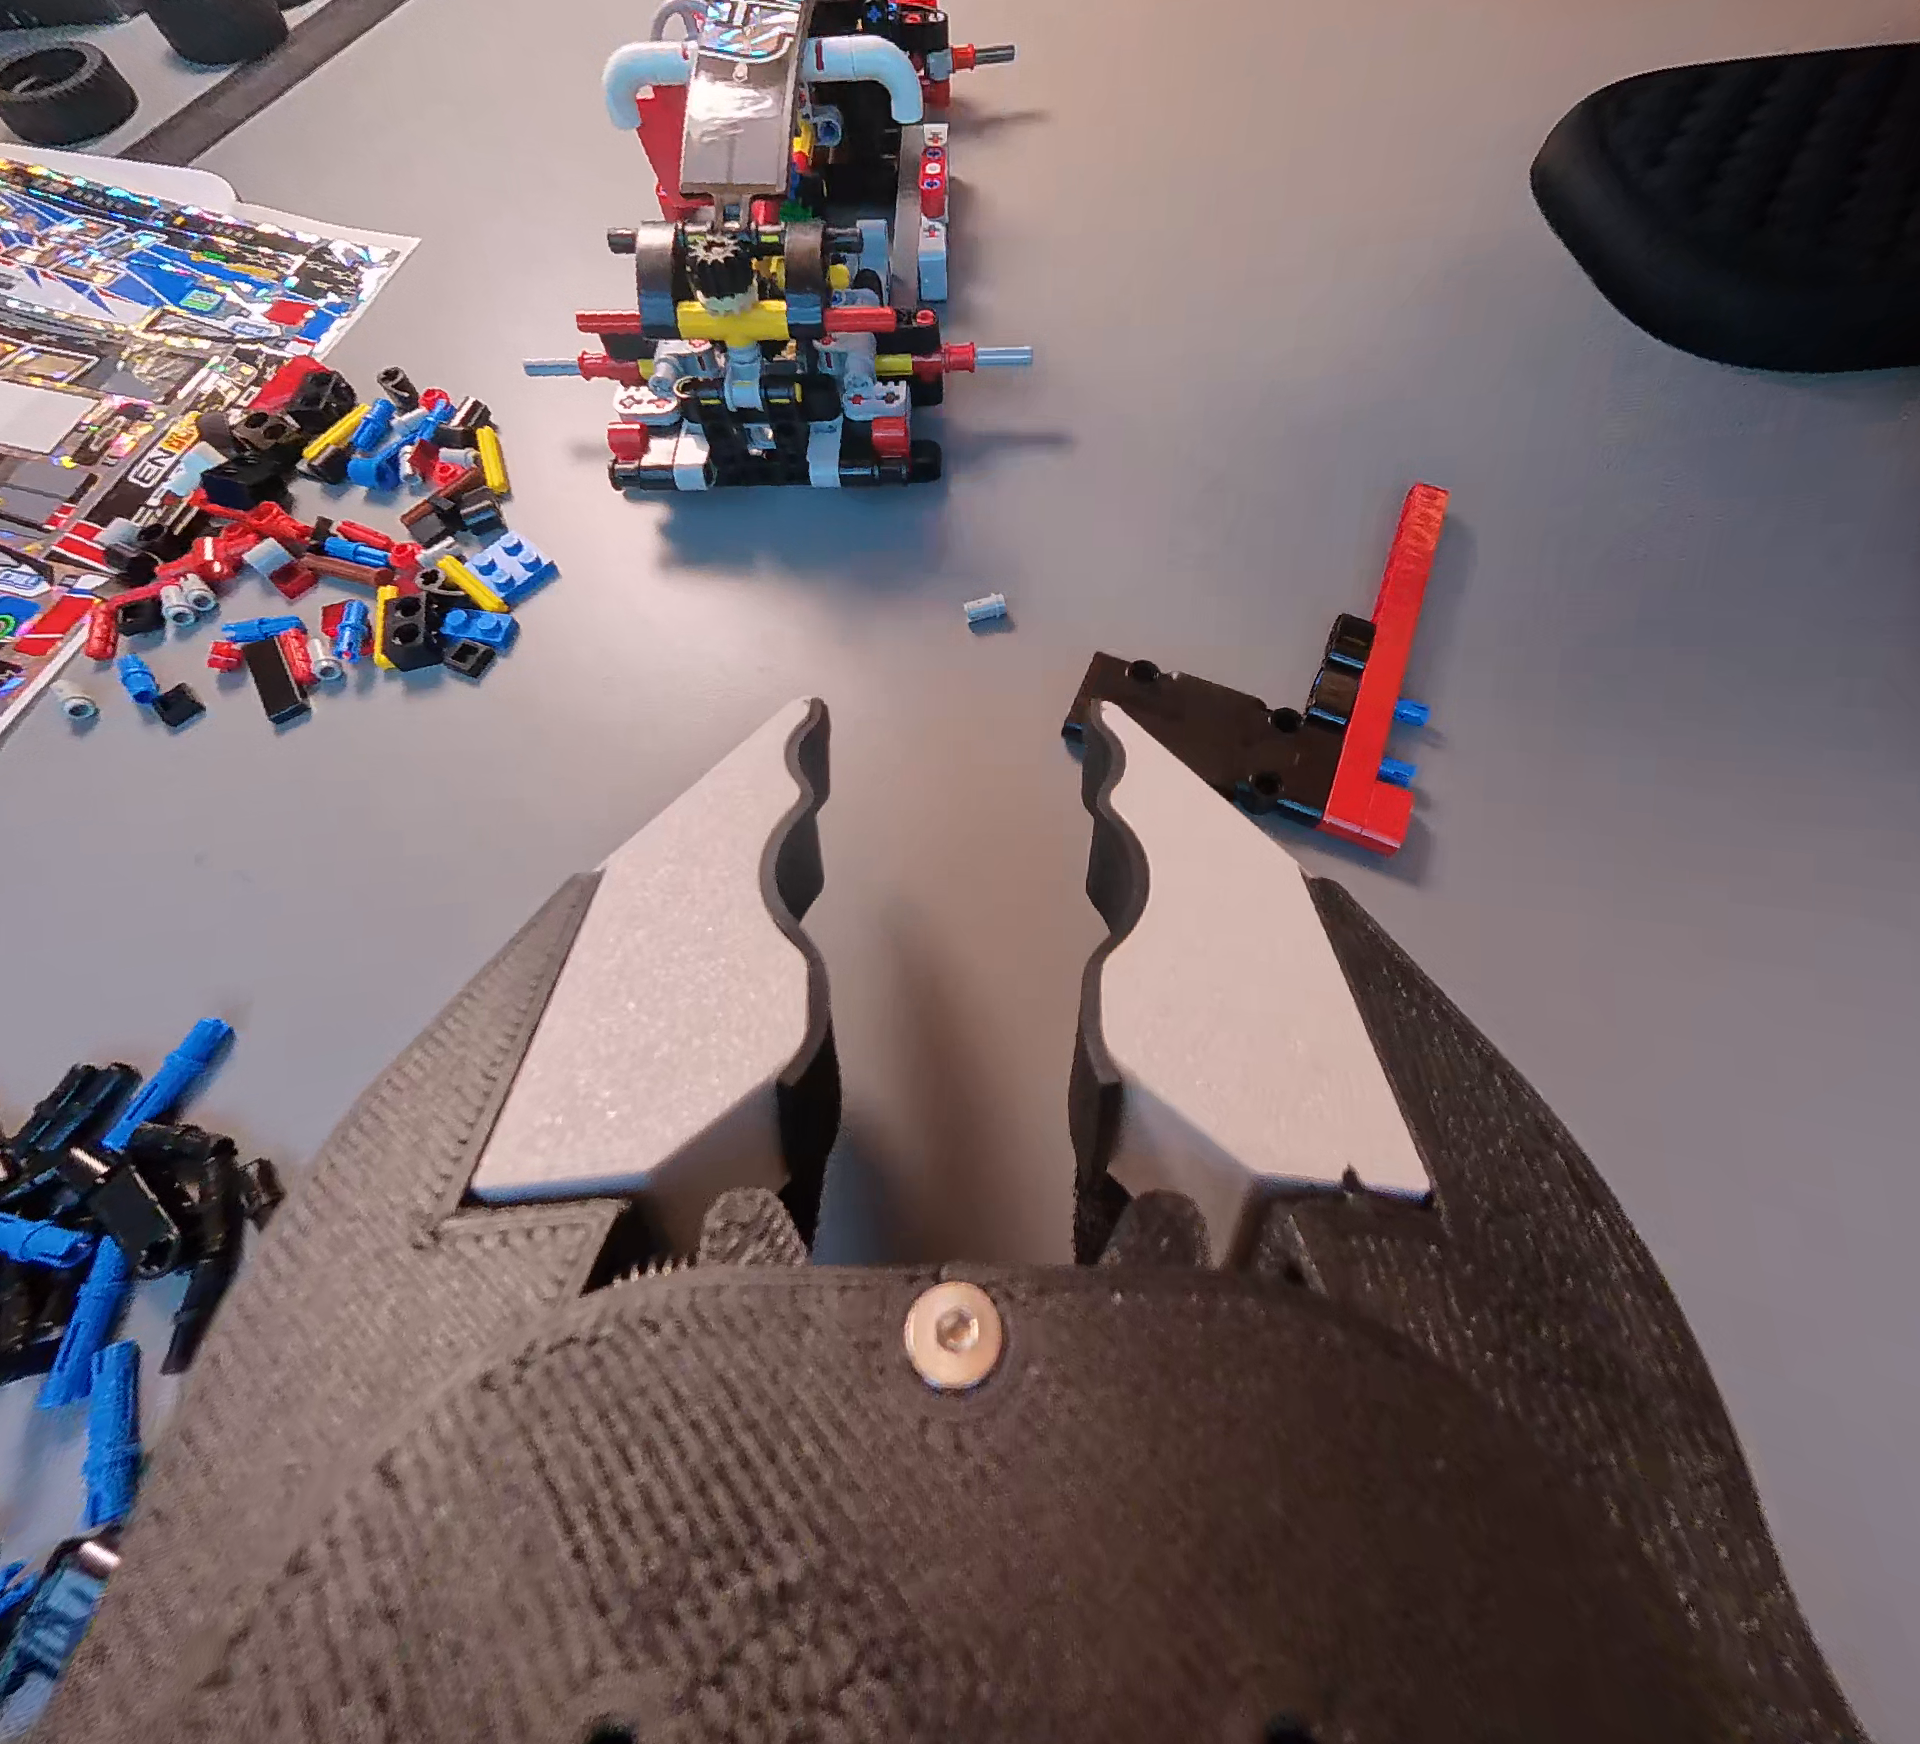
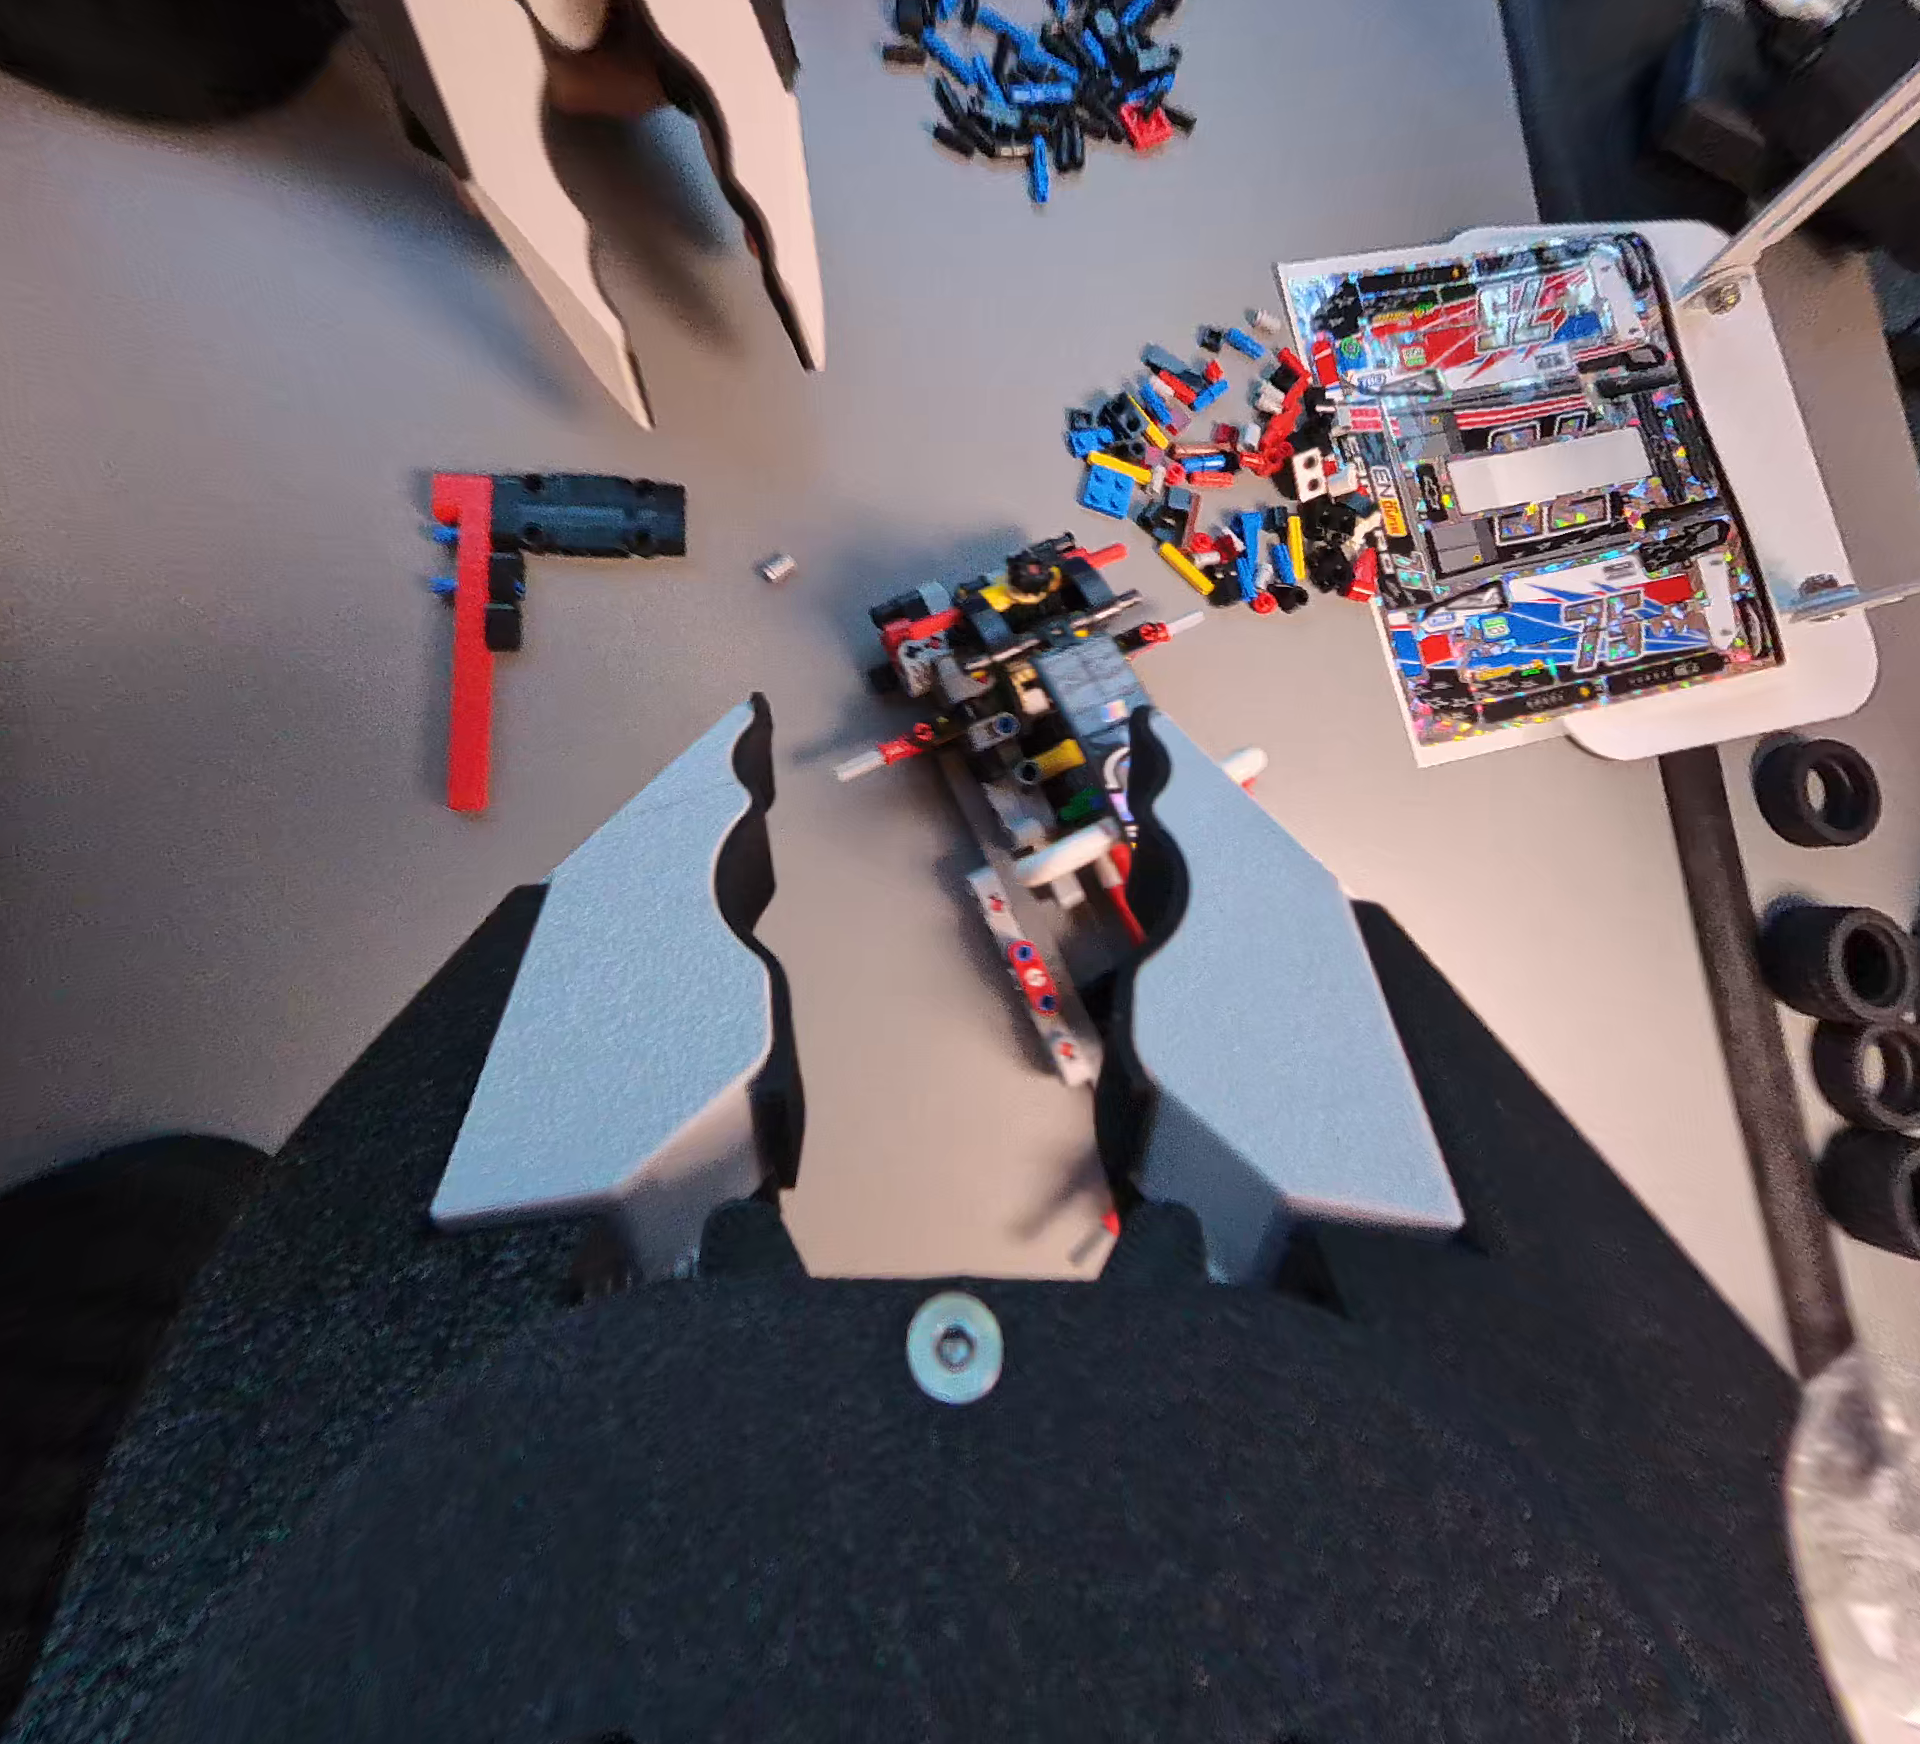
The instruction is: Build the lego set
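Overhead, my right wrist view alone shows both tools at once: the left gripper (image 2: 727, 390) hangs far off over bare table (image 2: 208, 655), jaws apart and empty, while my right gripper (image 2: 951, 728) spreads wide with nothing in it; its right finger (image 2: 1247, 967) hides part of the half-built car (image 2: 1023, 686); my left wrist view instead gives that car (image 1: 774, 240) whole and upright, ahead of the left gripper (image 1: 956, 723), showing a silver curved panel on top, white arches, red axle pins out both sides; a red-and-black L-shaped subassembly (image 1: 1340, 718) lies just beside the left gripper's right fingertip, well apart from the car; a small grey pin (image 1: 985, 608) sits between them; loose mixed pieces (image 1: 343, 531) spill beside the sticker sheet (image 1: 125, 323); black tyres (image 1: 208, 1) stand beyond; a blue-and-black pin heap (image 2: 1039, 32) lies apart.
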A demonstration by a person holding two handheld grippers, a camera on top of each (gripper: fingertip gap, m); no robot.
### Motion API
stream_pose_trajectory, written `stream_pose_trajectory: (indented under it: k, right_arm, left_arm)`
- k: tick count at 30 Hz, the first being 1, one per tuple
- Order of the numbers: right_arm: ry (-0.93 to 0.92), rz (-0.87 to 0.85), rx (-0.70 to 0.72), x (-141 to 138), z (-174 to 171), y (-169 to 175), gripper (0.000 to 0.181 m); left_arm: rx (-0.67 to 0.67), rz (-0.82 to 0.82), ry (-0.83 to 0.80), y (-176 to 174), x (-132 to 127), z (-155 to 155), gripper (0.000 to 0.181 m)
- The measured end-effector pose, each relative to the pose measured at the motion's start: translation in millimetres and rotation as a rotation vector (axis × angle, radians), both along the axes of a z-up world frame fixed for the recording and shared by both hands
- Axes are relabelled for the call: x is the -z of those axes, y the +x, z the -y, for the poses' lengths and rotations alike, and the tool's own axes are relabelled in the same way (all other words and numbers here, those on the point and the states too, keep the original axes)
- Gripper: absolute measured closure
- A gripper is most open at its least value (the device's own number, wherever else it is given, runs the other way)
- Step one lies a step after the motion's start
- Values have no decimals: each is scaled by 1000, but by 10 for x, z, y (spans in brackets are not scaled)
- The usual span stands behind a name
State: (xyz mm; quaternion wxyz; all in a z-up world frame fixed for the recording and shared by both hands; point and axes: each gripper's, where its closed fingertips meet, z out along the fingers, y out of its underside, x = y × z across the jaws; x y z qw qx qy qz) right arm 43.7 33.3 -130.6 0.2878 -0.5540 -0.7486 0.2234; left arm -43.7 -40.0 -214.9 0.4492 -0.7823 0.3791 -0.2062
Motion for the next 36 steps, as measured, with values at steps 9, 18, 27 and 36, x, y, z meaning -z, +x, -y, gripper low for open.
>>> stream_pose_trajectory:
  k: [9,18,27,36]
  right_arm:
    - [-178,133,16,1037,1090,247,124]
    - [-131,129,-42,1111,1114,122,175]
    - [-234,-53,-79,784,1178,-56,154]
    - [-171,-76,33,708,831,-162,156]
  left_arm:
    - [58,48,-42,62,-14,80,124]
    - [106,24,-47,133,27,160,123]
    - [83,17,-41,134,29,114,139]
    - [17,-82,-96,310,195,-214,156]
